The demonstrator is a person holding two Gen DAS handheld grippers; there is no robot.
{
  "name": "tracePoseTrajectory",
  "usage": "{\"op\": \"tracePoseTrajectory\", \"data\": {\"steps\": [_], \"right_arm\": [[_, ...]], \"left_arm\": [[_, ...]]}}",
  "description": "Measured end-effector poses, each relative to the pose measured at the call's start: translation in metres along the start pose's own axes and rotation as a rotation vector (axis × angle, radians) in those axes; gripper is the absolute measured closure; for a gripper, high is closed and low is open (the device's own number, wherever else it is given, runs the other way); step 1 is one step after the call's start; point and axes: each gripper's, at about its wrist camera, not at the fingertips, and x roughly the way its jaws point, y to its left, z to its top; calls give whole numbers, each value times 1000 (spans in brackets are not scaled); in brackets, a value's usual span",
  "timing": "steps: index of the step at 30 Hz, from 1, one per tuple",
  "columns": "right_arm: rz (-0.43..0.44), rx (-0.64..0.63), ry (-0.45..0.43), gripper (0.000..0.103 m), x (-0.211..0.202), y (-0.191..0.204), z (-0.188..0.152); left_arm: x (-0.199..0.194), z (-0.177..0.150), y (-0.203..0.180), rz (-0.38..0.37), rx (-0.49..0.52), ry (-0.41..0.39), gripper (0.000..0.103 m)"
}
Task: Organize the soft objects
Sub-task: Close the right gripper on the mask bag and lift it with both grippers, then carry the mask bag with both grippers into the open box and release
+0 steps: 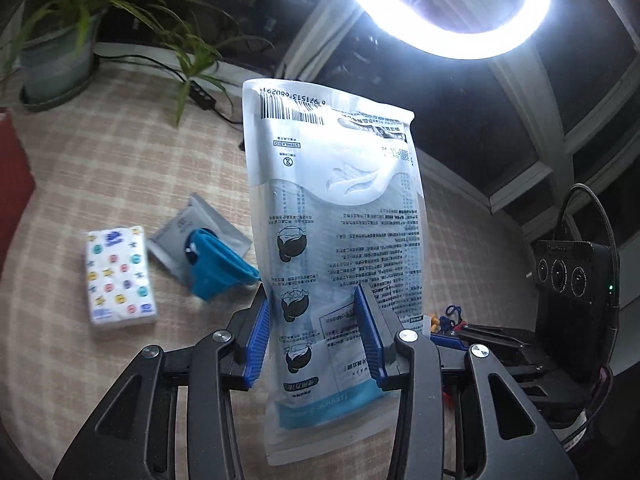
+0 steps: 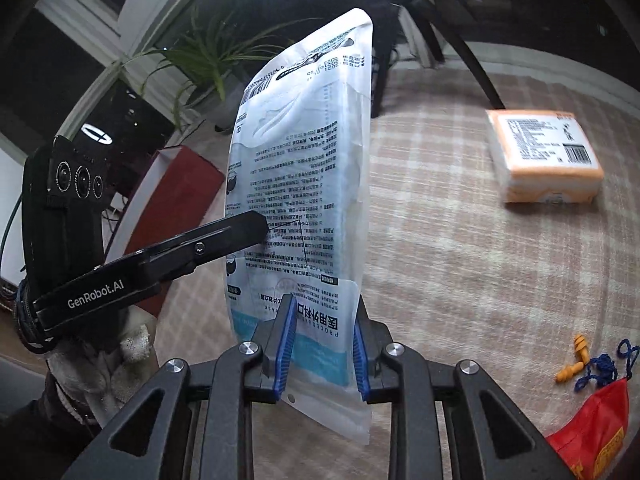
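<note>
A clear plastic pack of face masks (image 1: 336, 240) stands upright in the air between both grippers. My left gripper (image 1: 314, 332) has its blue pads on either side of the pack's lower half and grips it. My right gripper (image 2: 324, 344) is shut on the pack's bottom edge (image 2: 320, 332). The left gripper's black finger (image 2: 224, 236) shows in the right wrist view, pressed against the pack's side. A tissue pack with coloured dots (image 1: 120, 280), a grey sachet (image 1: 200, 236) and a blue folded item (image 1: 216, 264) lie on the checked tablecloth.
An orange-and-white tissue pack (image 2: 546, 156) lies far right. Orange earplugs on a blue cord (image 2: 584, 364) and a red pouch (image 2: 596, 428) lie near right. A red box (image 2: 176, 200), potted plants (image 1: 60, 48) and a ring light (image 1: 444, 4) stand around the table.
</note>
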Motion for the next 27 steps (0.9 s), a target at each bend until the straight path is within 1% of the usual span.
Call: {"op": "tracePoseTrajectory", "data": {"steps": [5, 9, 13, 17, 20, 27], "right_arm": [[26, -45, -17, 80, -6, 42, 2], [55, -83, -24, 80, -2, 78, 3], [86, -121, -20, 80, 7, 115, 4], [117, -156, -5, 80, 23, 155, 6], [137, -180, 6, 80, 39, 188, 8], [192, -207, 30, 80, 77, 253, 16]], "left_arm": [[-42, -2, 9, 22, 0, -64, 64], [-80, -5, 27, 44, -19, -115, 64], [-114, -10, 46, 83, -32, -160, 64], [-148, -15, 74, 120, -53, -192, 64], [-172, -17, 95, 163, -60, -209, 64], [-220, -15, 147, 246, -71, -225, 64]]}}
